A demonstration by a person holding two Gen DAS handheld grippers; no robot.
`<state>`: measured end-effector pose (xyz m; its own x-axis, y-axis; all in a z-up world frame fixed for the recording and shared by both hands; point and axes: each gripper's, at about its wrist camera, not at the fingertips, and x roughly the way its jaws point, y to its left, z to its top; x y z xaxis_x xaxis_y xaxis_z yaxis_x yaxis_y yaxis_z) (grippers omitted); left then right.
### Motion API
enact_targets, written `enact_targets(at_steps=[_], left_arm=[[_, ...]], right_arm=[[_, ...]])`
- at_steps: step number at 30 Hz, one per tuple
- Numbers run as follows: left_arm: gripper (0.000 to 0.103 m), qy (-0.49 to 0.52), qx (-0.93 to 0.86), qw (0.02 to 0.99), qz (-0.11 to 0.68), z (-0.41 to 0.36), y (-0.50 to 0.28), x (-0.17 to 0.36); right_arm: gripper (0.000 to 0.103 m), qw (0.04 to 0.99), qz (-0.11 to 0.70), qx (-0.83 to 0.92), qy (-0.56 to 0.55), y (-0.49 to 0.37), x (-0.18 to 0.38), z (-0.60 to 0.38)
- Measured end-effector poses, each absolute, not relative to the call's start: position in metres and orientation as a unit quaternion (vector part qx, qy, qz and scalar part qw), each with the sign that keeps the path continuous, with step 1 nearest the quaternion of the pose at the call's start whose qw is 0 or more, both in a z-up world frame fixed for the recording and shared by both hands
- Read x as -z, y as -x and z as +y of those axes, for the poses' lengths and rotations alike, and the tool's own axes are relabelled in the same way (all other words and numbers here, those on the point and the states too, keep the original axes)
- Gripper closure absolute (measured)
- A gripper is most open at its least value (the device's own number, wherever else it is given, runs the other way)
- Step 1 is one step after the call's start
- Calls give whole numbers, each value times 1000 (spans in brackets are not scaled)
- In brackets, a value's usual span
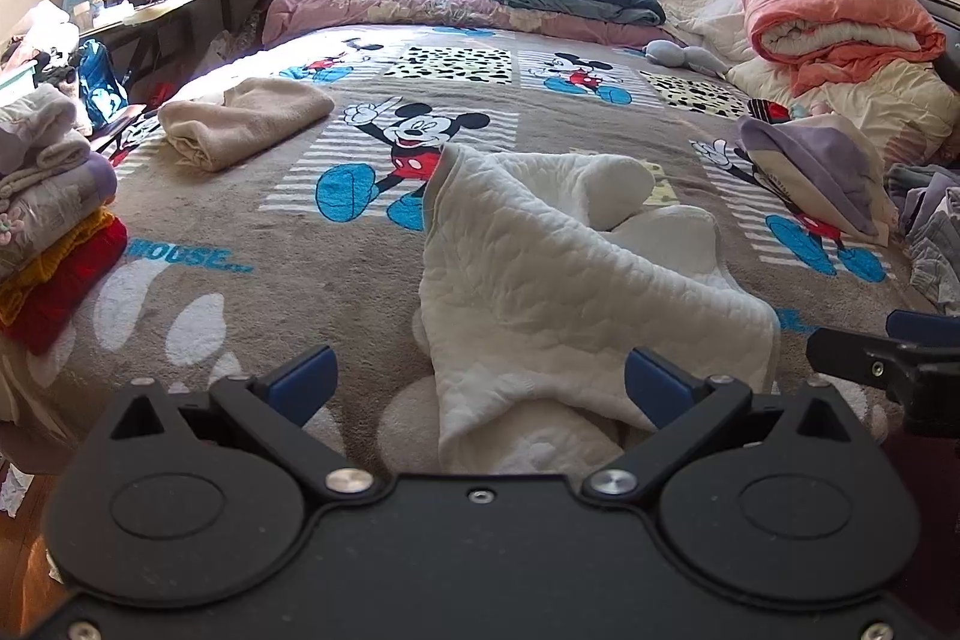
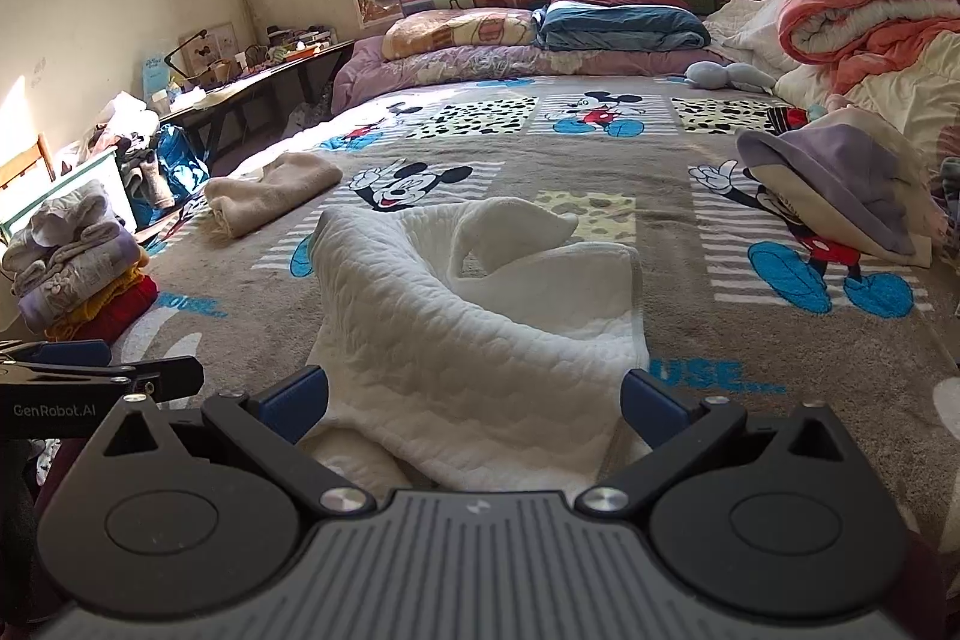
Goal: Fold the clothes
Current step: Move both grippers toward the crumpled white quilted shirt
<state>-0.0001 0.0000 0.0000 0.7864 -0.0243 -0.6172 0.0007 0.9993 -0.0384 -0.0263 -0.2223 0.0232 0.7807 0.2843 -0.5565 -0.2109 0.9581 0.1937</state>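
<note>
A white quilted garment (image 1: 570, 280) lies rumpled on the grey cartoon-print blanket (image 1: 270, 220), its near end reaching toward me. My left gripper (image 1: 480, 382) hovers open over that near end, the blue pads wide apart and touching nothing. In the right wrist view the same white garment (image 2: 468, 316) lies in front of my right gripper (image 2: 474, 397), which is also open with cloth below the gap but not pinched. The right gripper's tip (image 1: 888, 358) shows at the left view's right edge; the left gripper's tip (image 2: 108, 370) shows at the right view's left edge.
A folded beige cloth (image 1: 240, 118) lies far left on the bed. A stack of folded clothes (image 1: 48, 220) sits at the left edge. A purple-and-cream garment (image 1: 822, 172) and a loose pile lie at right. Pillows and rolled quilts (image 1: 840, 16) line the head end.
</note>
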Motion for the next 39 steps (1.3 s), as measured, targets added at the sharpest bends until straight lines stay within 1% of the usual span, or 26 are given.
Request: enact_targets(at_steps=[3, 6, 18, 39], left_arm=[[0, 15, 3, 942, 336, -2, 2, 1], [0, 15, 10, 927, 375, -5, -8, 9], [0, 16, 13, 923, 384, -2, -7, 22], [0, 11, 14, 912, 409, -3, -21, 43]], right_arm=[[0, 942, 303, -131, -59, 29, -24, -222], [0, 935, 329, -124, -44, 24, -18, -214], [0, 920, 366, -135, -46, 18, -1, -208], [0, 902, 407, -131, -58, 3, 22, -211]])
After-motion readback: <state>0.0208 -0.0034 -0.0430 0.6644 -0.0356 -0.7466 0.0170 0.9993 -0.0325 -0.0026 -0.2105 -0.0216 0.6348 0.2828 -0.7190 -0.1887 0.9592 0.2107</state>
